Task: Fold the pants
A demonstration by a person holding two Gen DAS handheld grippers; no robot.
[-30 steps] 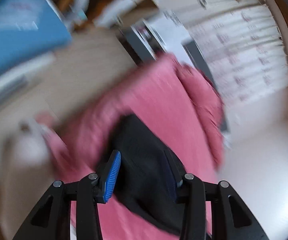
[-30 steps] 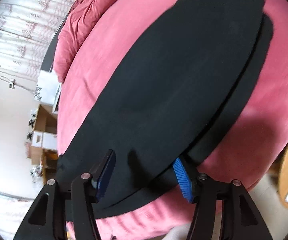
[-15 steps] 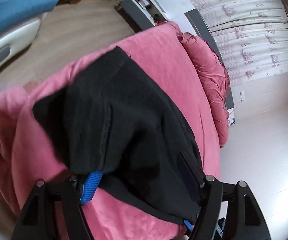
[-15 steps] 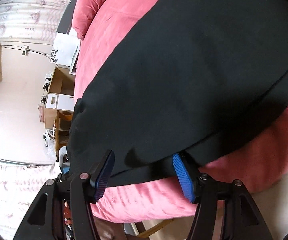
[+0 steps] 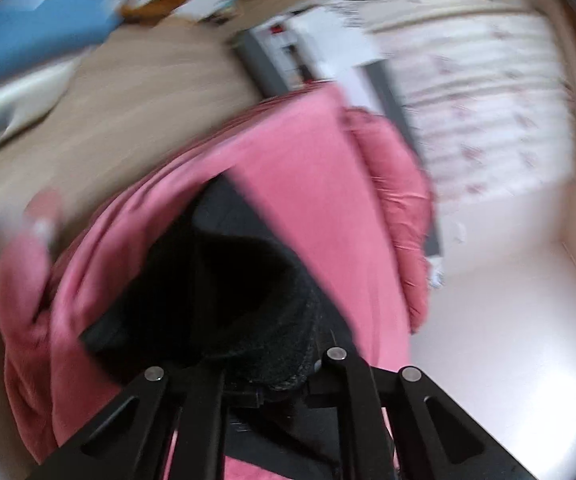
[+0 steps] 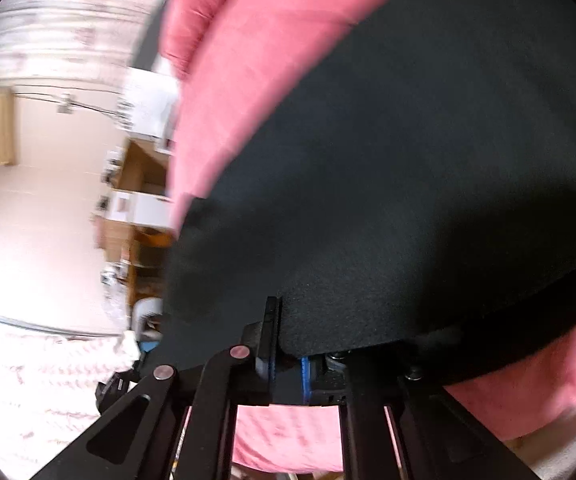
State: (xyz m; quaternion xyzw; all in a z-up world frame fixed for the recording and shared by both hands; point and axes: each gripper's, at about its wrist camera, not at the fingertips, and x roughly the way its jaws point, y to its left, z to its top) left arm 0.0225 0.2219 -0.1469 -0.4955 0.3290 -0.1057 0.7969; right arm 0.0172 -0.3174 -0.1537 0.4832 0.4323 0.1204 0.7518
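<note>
Daylight glares off the pale floor [image 5: 508, 340], motion blur smears both fisheye views, and the edges bend darkly.

**couchpotato_77:** ok so what's everything sitting on?

**fold_nerd:** a bed [image 5: 320, 184] with a pink cover spread over the whole top. At the far end there's a bunched-up pink quilt [image 5: 400, 208], puffier and shinier than the cover, lying along the edge by the curtained wall.

**couchpotato_77:** and on the cover itself?

**fold_nerd:** just the black pants [image 6: 408, 152], spread out flat across the pink in the right wrist view. Their near edge hangs around the bed's near side, where the fabric looks doubled. Left view is too blurry to tell more. Bed stands on a pale wood-look floor [image 5: 135, 112].
</note>
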